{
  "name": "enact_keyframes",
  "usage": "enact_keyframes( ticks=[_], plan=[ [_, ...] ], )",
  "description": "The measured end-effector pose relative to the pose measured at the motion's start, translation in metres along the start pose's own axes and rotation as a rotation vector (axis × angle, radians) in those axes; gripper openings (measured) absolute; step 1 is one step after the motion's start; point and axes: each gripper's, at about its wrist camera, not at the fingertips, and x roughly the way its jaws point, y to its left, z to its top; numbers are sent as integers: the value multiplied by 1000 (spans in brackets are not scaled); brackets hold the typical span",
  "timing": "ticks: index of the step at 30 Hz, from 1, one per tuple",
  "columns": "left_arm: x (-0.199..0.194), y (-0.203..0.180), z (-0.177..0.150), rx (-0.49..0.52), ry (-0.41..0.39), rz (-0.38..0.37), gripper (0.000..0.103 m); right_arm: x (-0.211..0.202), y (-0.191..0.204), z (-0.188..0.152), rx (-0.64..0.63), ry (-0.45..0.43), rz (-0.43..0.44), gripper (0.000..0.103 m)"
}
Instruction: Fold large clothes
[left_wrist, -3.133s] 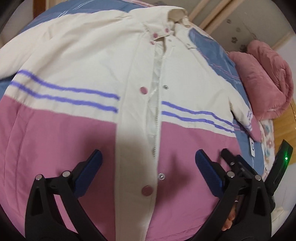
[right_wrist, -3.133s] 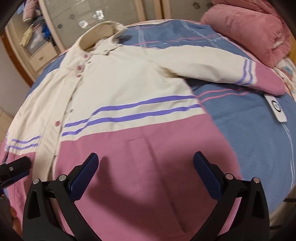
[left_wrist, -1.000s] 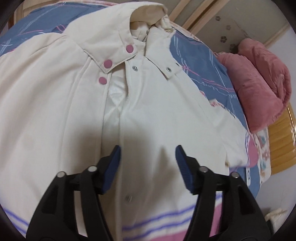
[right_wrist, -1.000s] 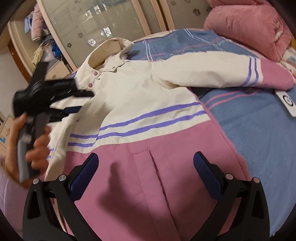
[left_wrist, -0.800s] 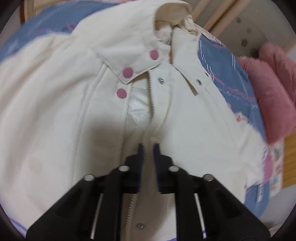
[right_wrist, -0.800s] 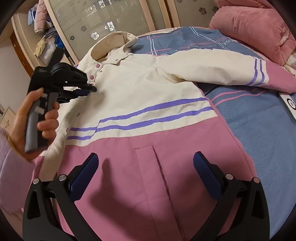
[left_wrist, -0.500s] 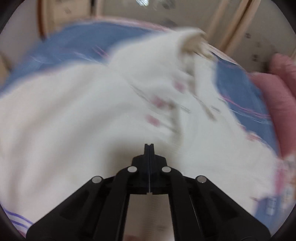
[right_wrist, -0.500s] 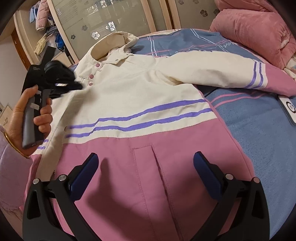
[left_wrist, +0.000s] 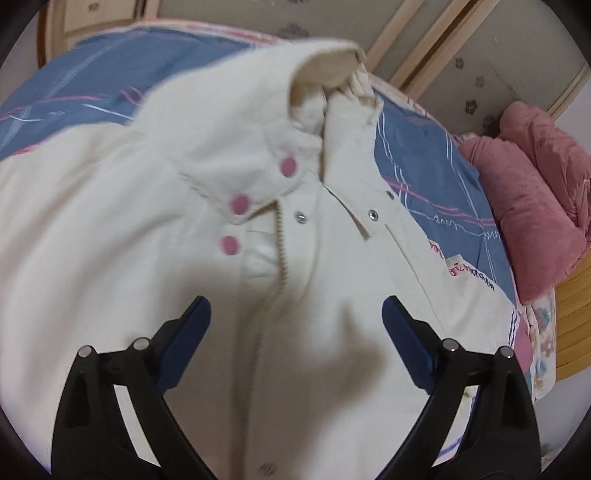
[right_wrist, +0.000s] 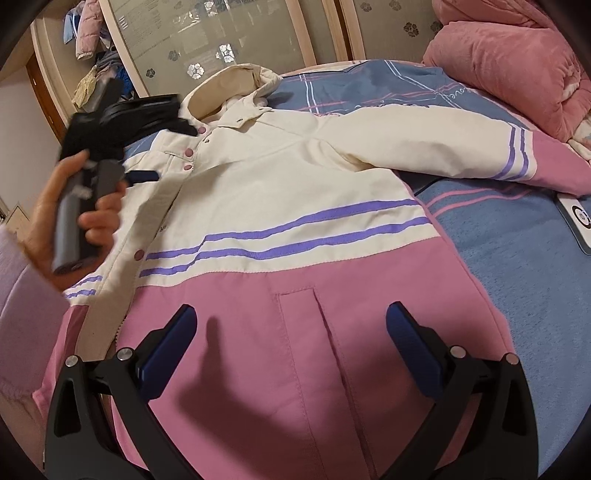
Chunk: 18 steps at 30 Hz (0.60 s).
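A large padded jacket (right_wrist: 295, 206), cream on top, pink below, with twin purple stripes across the chest, lies spread face up on the bed's blue plaid bedspread (right_wrist: 517, 236). It fills the middle of the right wrist view, with one sleeve (right_wrist: 424, 147) stretched toward the right edge of the frame.

The change is at the left gripper (left_wrist: 295, 325). Half a second ago its blue-padded fingers (left_wrist: 188, 332) were pressed together over the zipper placket just below the collar; now they stand wide apart, one on each side of the zipper (left_wrist: 280, 266) in the lower centre of the left wrist view, holding nothing. The cream collar (left_wrist: 314, 74) with its pink snap buttons (left_wrist: 240, 203) sits in the upper middle of that frame, a little blurred. It appears that the pinch near the neck was a tug to straighten the front panels, and the release suggests that adjustment is done.

The right gripper (right_wrist: 291, 339) hovers over the pink hem area at the bottom of its frame, fingers wide and empty, just as in the earlier views.

No fold has been made yet: both sleeves are out and the body is flat. A pink quilt (right_wrist: 517, 62) is bunched in the upper right, clear of the jacket. The likely next step is bringing a sleeve or side panel inward.
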Motion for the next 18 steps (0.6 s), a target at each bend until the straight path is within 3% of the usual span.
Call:
enact_keyframes(
  ticks=[1,5,7,11,14,18],
  plan=[
    [7,-5,2,3,15,-9,86,1,0,-1,0,1,1,102],
    [48,-6,11,-35,125,-30,24,3,-1,-1,-3,5,0,102],
    [53,-3,13,-57,130,-51,14,3,0,-1,-5,4,0,102],
    [36,-1,14,-25,66,9,11,4,-1,-1,-3,6,3,102],
    [35,10,13,-79,61,49,11,3,0,-2,-9,7,4,102],
    [38,22,4,-126,50,42,14,0,-1,0,-16,5,5,102]
  ],
)
